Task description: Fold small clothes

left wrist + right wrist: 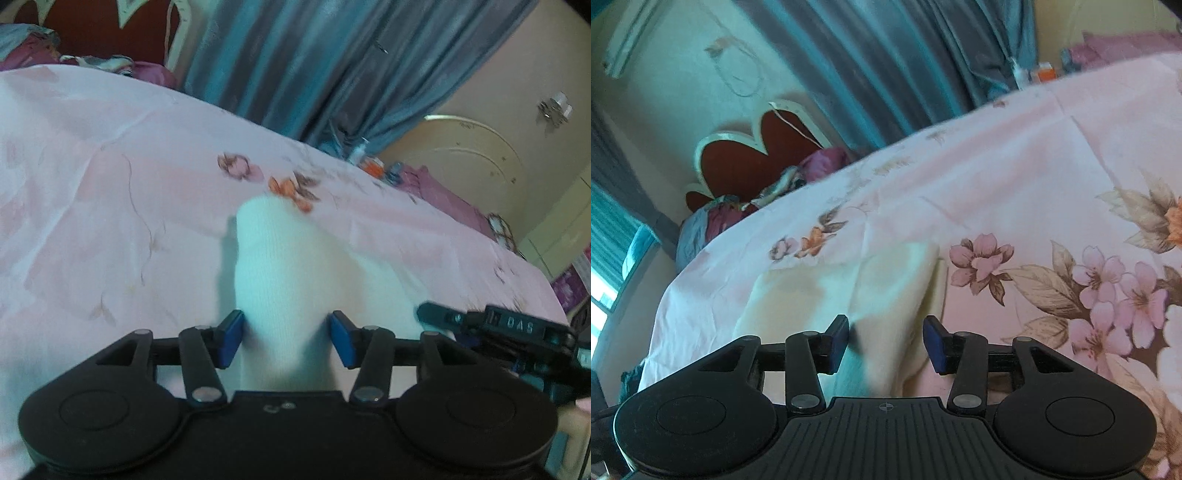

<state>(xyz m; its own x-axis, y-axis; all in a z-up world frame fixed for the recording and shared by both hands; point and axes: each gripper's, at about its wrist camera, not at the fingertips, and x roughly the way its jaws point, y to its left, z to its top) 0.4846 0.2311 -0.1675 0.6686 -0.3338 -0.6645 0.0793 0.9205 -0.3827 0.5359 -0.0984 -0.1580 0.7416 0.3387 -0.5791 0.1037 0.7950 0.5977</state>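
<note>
White garment (280, 280) between the spread pads of the left tool (286, 341).

Left wrist view: camera sits just behind the left claw (286, 339), low over the bed (110, 166), looking along the fingers across the floral sheet to the blue curtain (295, 62) at 12 o'clock. The right claw (480, 325) enters at 3 o'clock.

Right wrist view: same low mount behind the right claw (886, 341), tilted, very near the sheet (997, 166).

Both views share the bed, the curtain (905, 55) and the red headboard (746, 158).
</note>
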